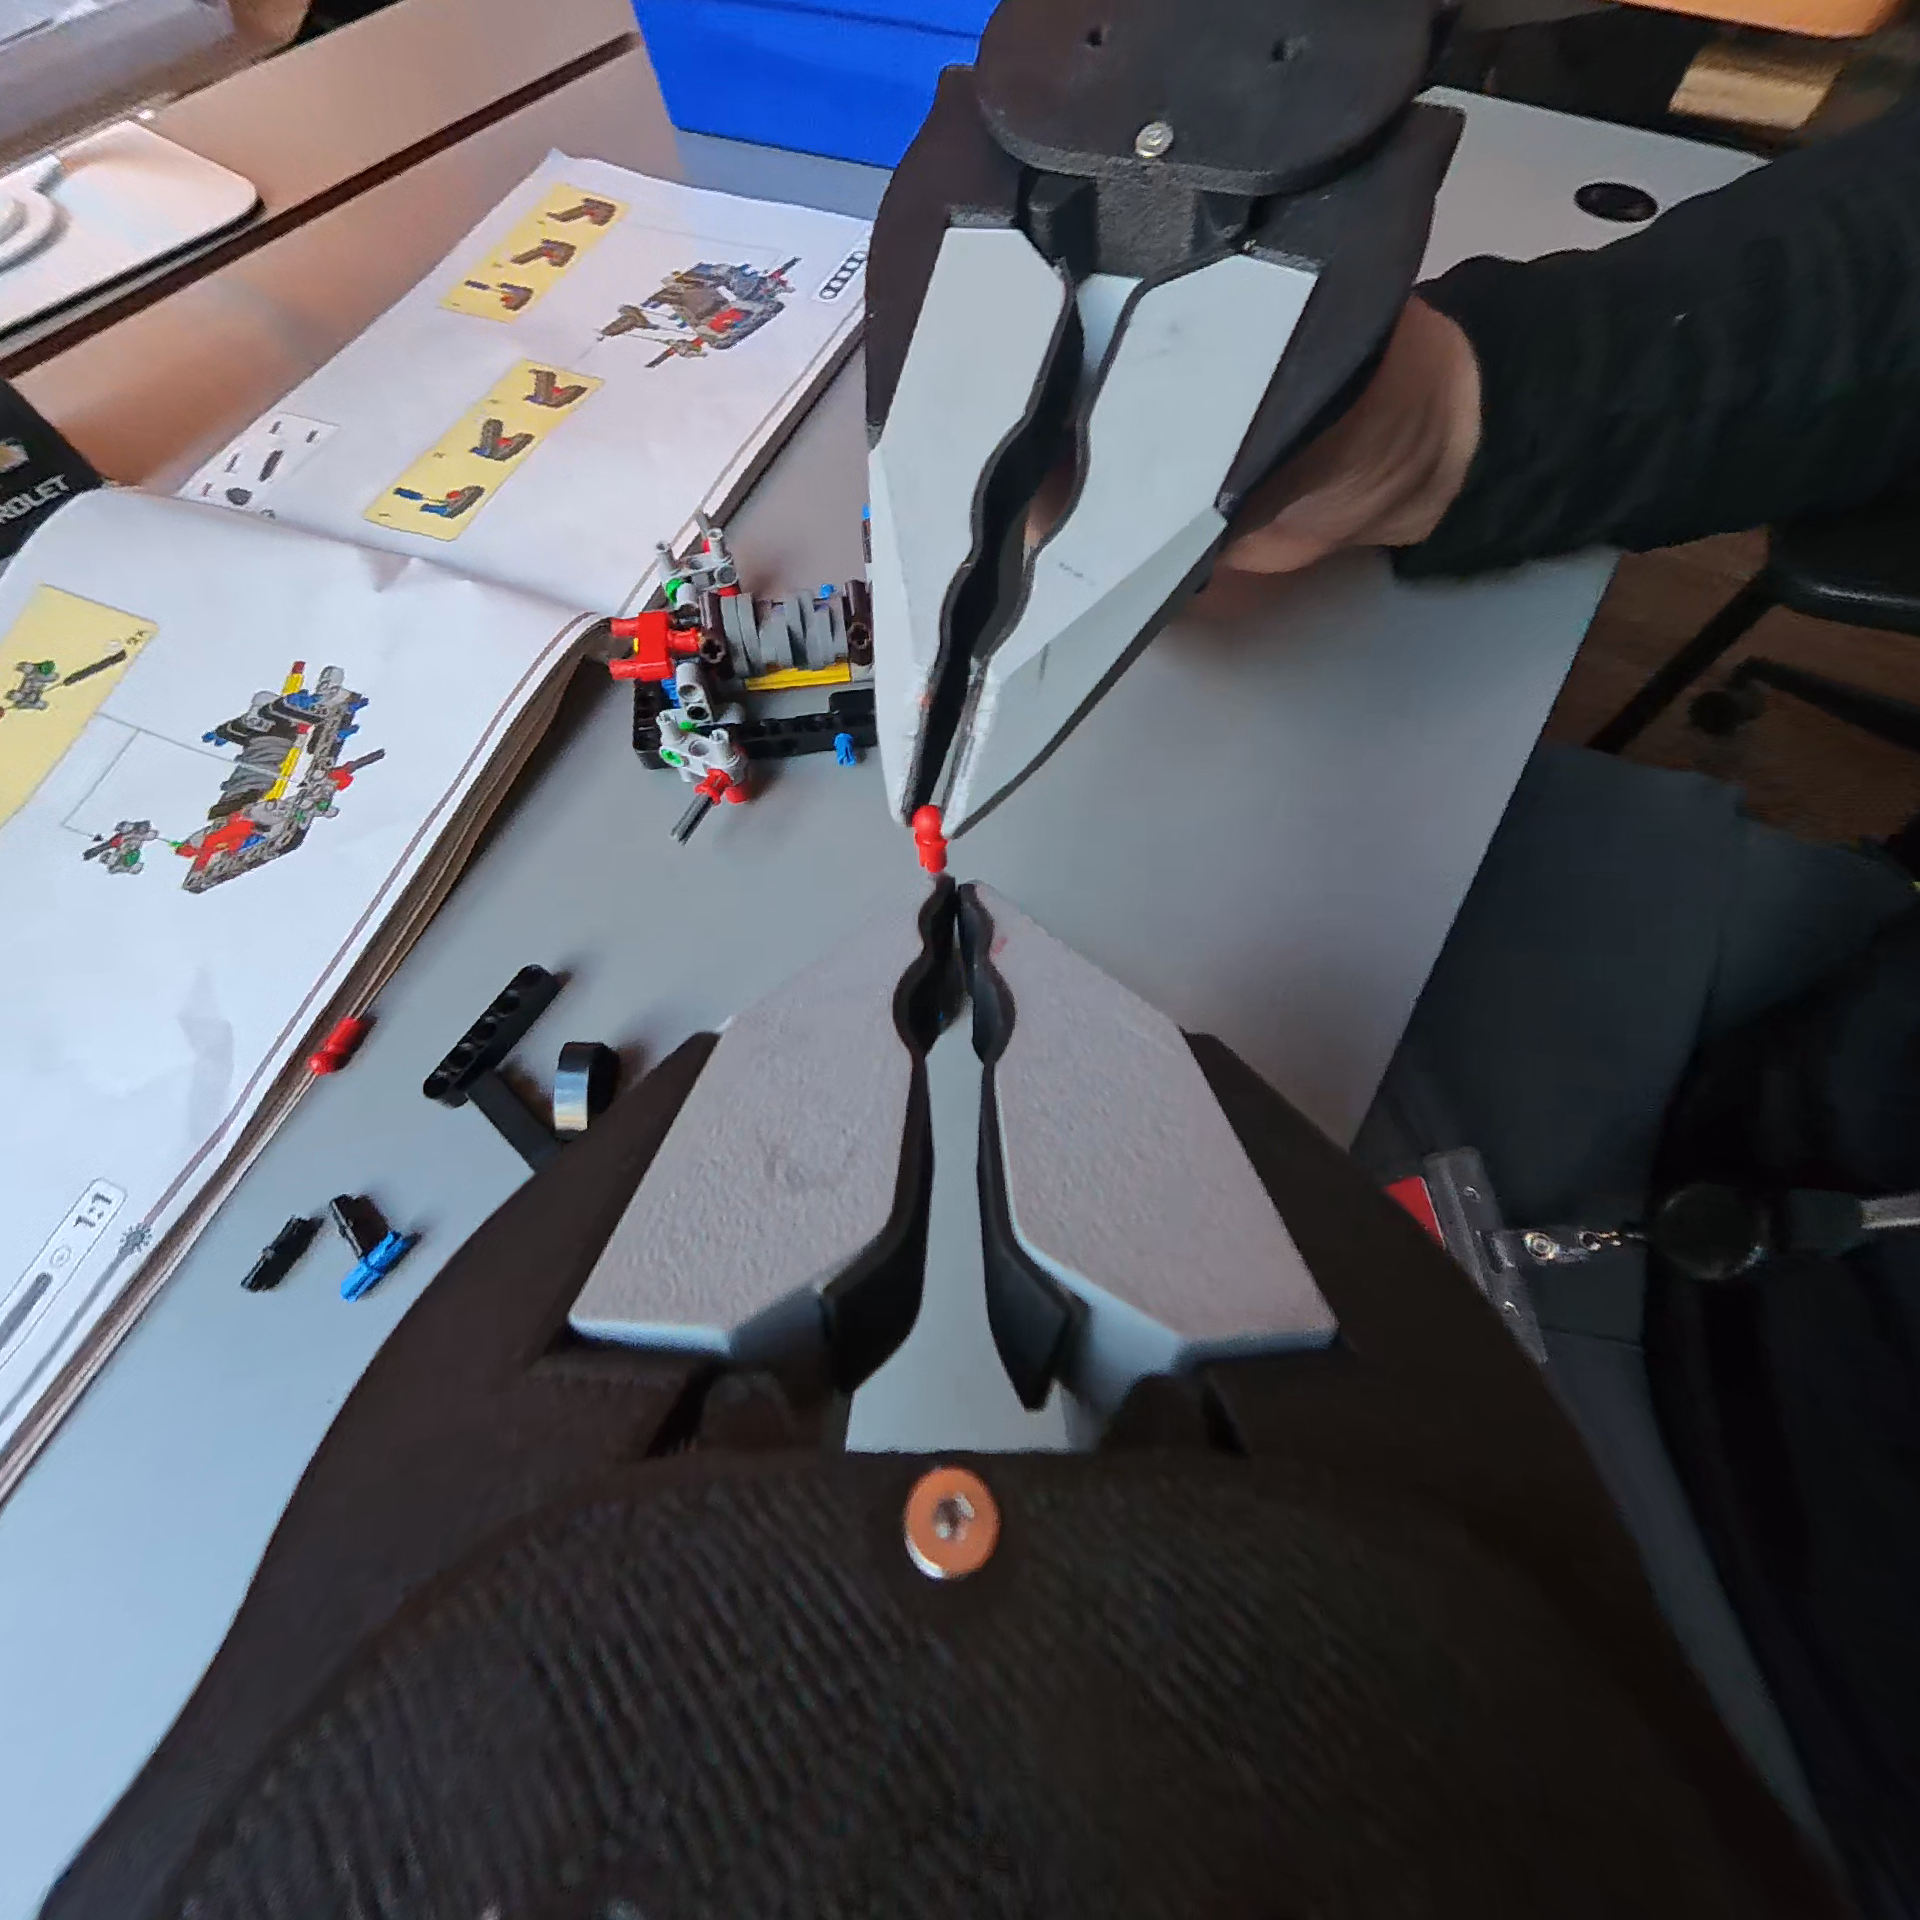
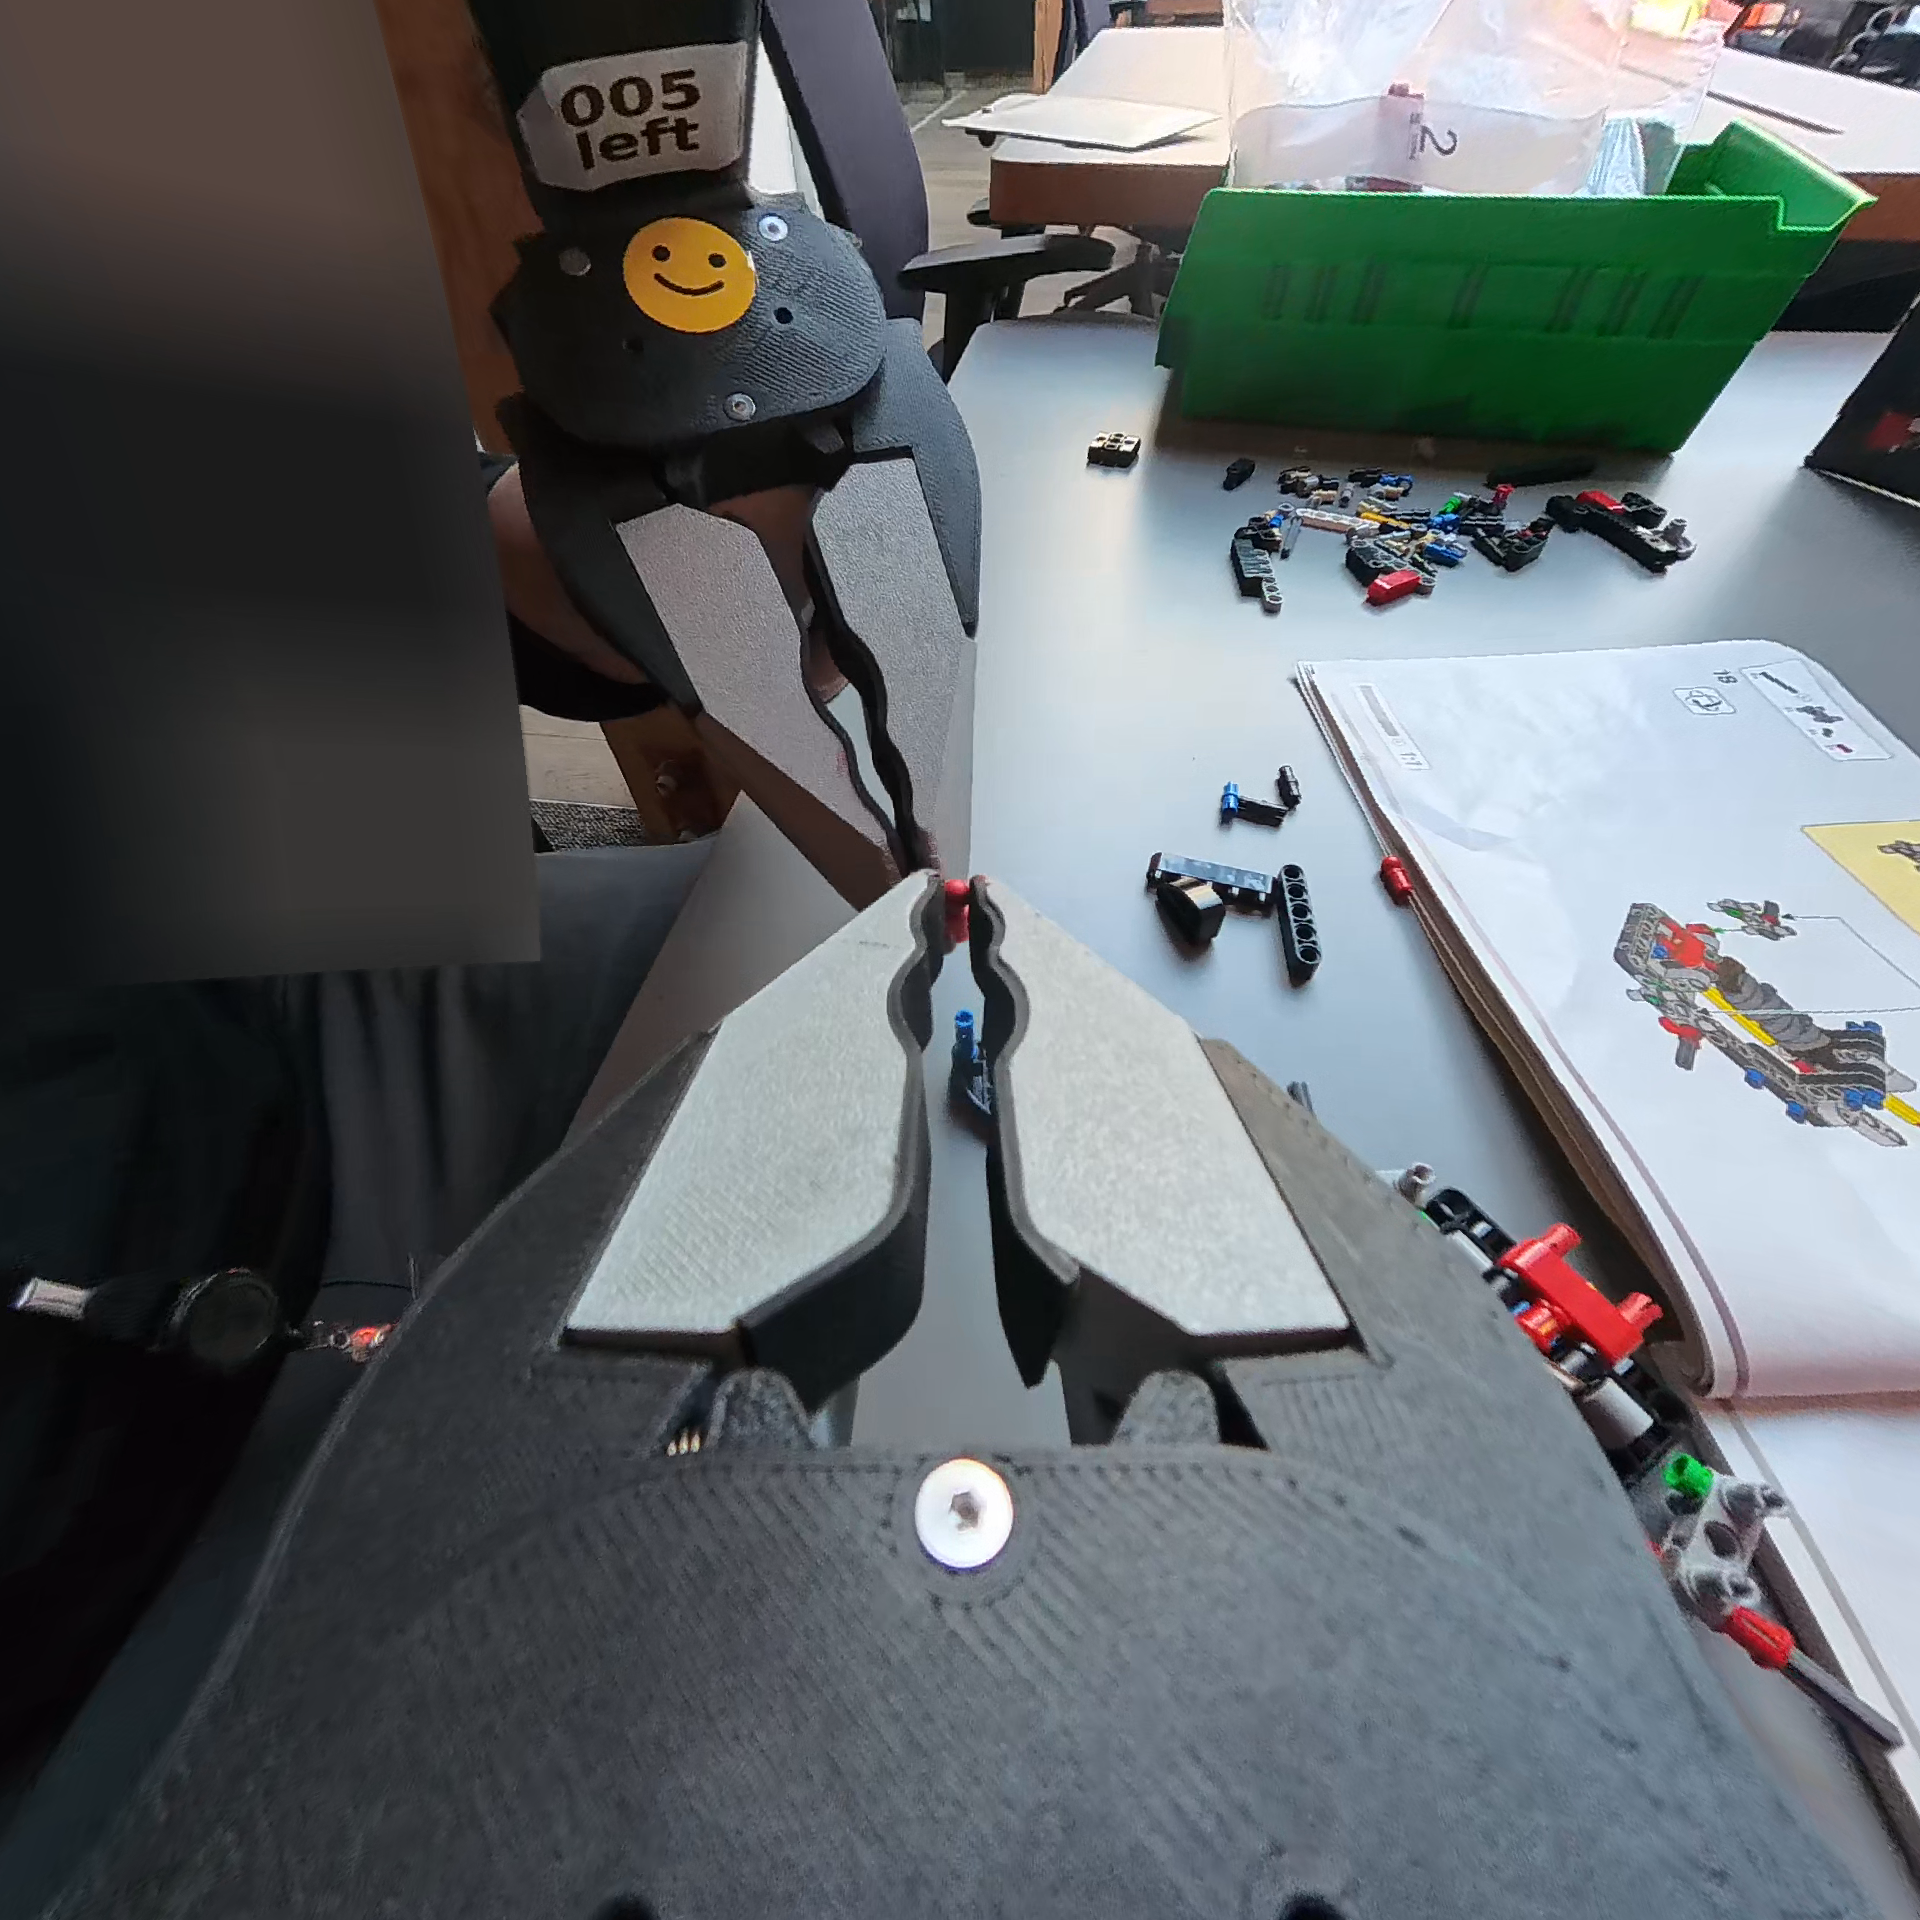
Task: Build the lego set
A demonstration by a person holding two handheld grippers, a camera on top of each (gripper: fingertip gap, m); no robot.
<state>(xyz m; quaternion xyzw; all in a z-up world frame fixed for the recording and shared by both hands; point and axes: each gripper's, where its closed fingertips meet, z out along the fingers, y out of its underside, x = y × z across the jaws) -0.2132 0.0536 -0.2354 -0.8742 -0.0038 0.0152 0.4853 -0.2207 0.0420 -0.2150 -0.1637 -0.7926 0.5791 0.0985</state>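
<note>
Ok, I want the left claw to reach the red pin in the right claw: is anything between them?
Nothing visible. The left claw sits just short of the red pin, which sticks out of the right claw, with only a bare gap between them. The left claw's jaws are shut, though.

Half-built model (image 1: 748, 665) lies beside open manual (image 1: 312, 665).

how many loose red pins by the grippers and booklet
2. One red pin is pinched in the right gripper's tips; a second pin lies on the table at the booklet's edge. More may hide in the pile.
</note>
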